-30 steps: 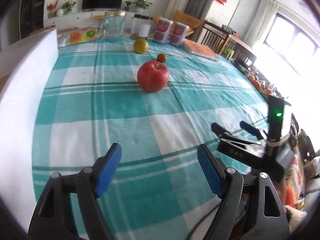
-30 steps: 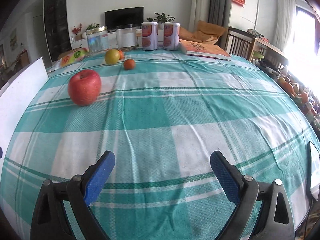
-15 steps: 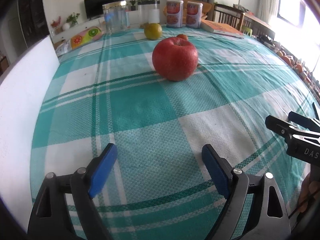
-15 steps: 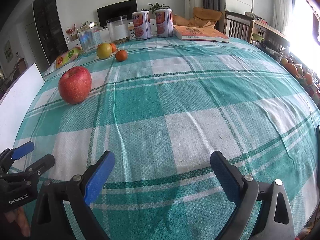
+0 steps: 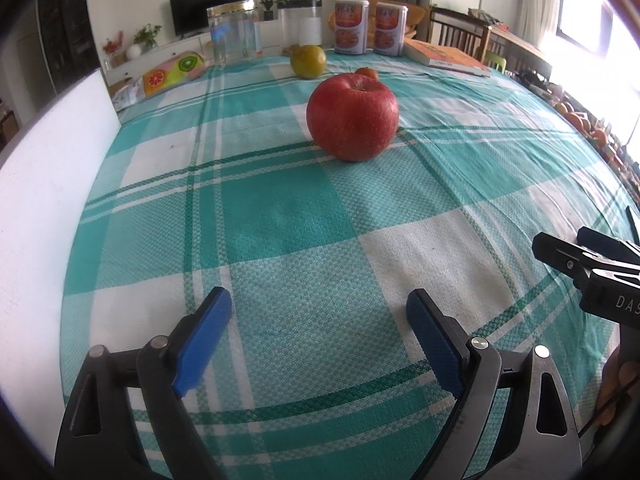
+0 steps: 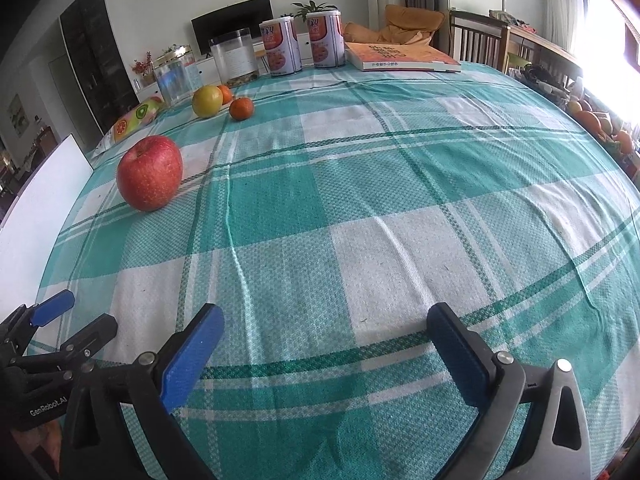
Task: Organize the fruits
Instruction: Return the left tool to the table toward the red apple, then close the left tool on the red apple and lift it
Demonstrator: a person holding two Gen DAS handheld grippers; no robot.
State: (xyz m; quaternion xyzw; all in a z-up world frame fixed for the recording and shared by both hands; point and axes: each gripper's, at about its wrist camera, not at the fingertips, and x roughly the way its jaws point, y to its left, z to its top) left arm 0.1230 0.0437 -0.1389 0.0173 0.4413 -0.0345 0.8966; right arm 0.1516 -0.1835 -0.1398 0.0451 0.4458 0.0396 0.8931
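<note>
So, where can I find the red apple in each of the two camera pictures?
Left wrist view: the red apple sits above the middle, straight ahead of the gripper.
Right wrist view: the red apple sits far left, about halfway up.
Shared landmark: the yellow-green fruit lies behind the apple in both views.

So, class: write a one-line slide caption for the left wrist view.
Open left tongs face a red apple on the checked tablecloth; nothing between them.

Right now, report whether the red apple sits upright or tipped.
Upright. The red apple rests on the checked tablecloth with its stem dimple facing up, nothing touching it.
</note>
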